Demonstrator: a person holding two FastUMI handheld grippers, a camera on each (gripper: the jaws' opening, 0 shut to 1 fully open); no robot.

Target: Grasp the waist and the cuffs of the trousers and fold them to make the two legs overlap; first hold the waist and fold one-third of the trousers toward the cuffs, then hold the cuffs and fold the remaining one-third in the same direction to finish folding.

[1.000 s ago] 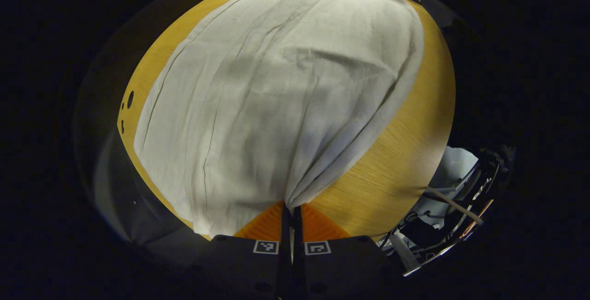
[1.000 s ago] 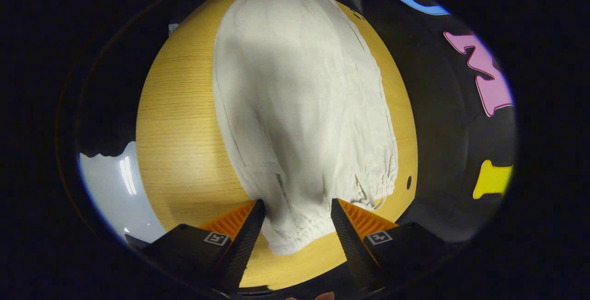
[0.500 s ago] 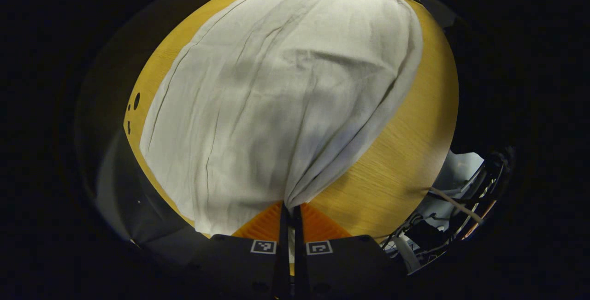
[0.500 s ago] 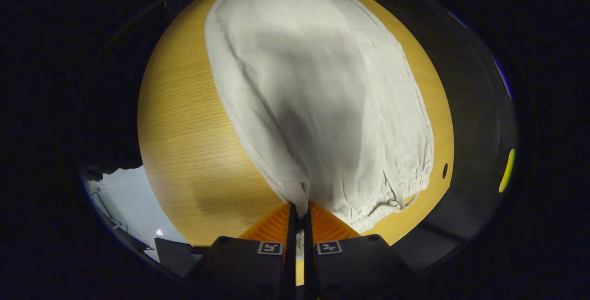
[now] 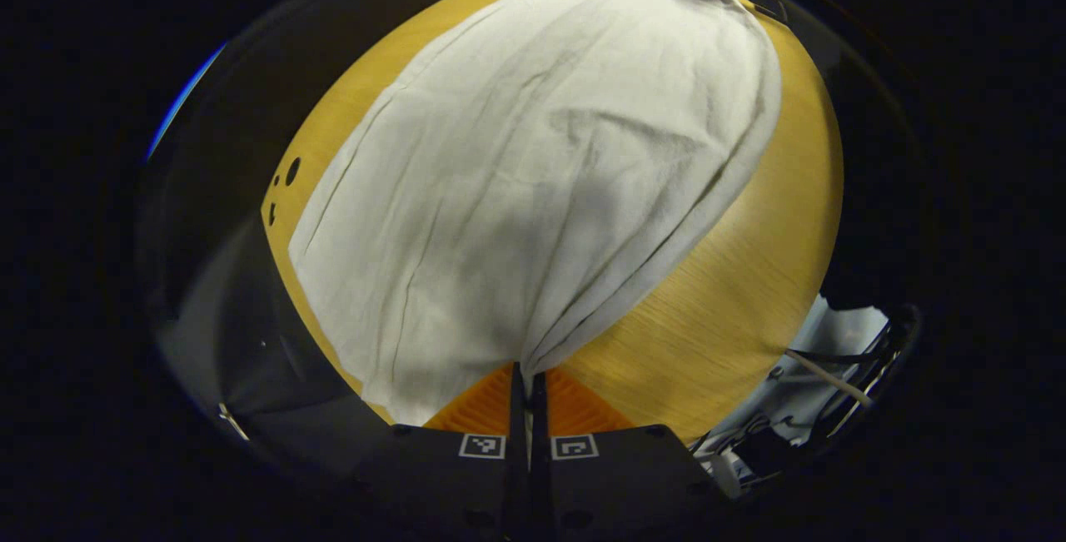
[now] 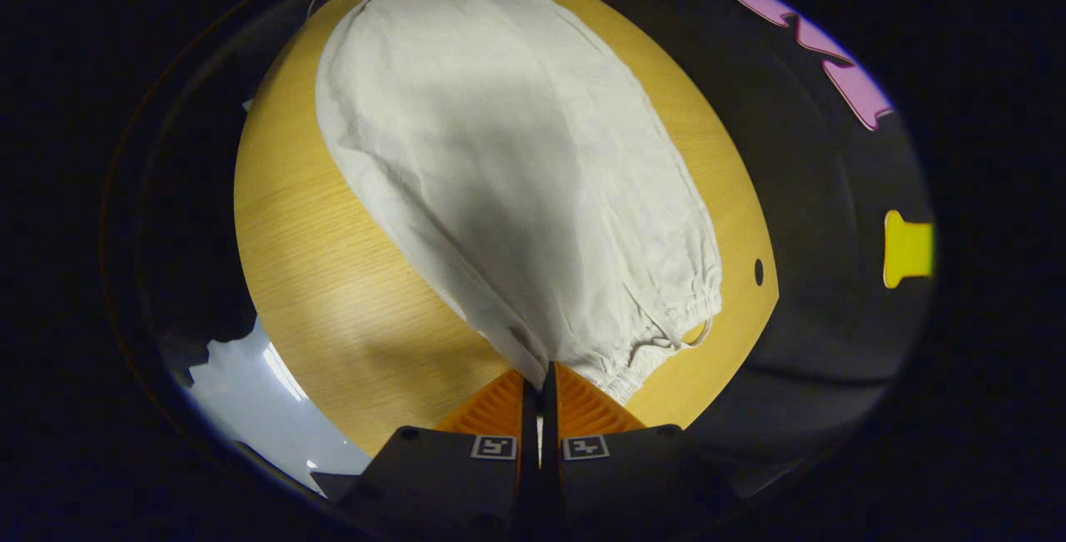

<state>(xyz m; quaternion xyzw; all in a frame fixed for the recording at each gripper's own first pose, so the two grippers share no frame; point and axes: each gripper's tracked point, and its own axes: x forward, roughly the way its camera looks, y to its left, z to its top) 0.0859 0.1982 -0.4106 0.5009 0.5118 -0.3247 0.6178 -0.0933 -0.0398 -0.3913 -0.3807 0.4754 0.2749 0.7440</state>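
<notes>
The pale trousers [image 5: 533,176] were spread on the worktop [image 5: 733,292] ahead of both grippers, the left gripper [image 5: 525,371] pinching a cuff edge, the right gripper [image 6: 540,371] clamped on the waist (elastic gathered).

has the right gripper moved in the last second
Yes. The right gripper closed onto the trousers by the gathered waist and now lifts that edge off the table.

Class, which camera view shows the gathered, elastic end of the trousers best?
The right gripper view. There the gathered hem of the trousers lies in plain sight beside the right gripper, which pinches the cloth. The left gripper view shows the trousers' smooth cloth running from the left gripper; no gathers are visible.
</notes>
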